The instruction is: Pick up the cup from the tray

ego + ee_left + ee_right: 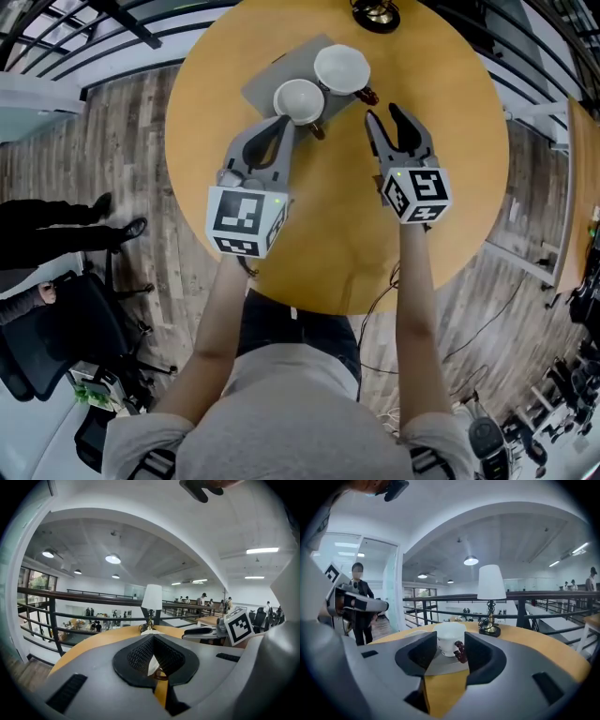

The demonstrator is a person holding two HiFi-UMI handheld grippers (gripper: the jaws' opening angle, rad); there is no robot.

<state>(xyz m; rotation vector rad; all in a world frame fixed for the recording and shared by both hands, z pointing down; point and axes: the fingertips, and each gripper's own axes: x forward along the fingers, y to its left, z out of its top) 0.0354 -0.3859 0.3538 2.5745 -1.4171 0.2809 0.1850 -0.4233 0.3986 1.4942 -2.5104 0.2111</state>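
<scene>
The round wooden surface carries a grey tray at its far side, and both white cups are there, so no cup is clearly clear of the tray yet. The left tongs reach in from the near side with their jaws drawn together. The left gripper view shows a sliver of white cup wall and a brown handle wedged between the pads, which reads as a grip already taken. The right tongs stand apart and empty, hovering over bare wood just beside the tray, their jaws framing the farther cup without touching it. The nearer cup, the one the left tongs have hold of, sits at the tray's near edge. From above I cannot tell whether its base rests on the tray or has come slightly off it. My judgement is that reach and closure are done on the left side, and what is left is the lift, carrying that cup up and away from the tray.
</scene>
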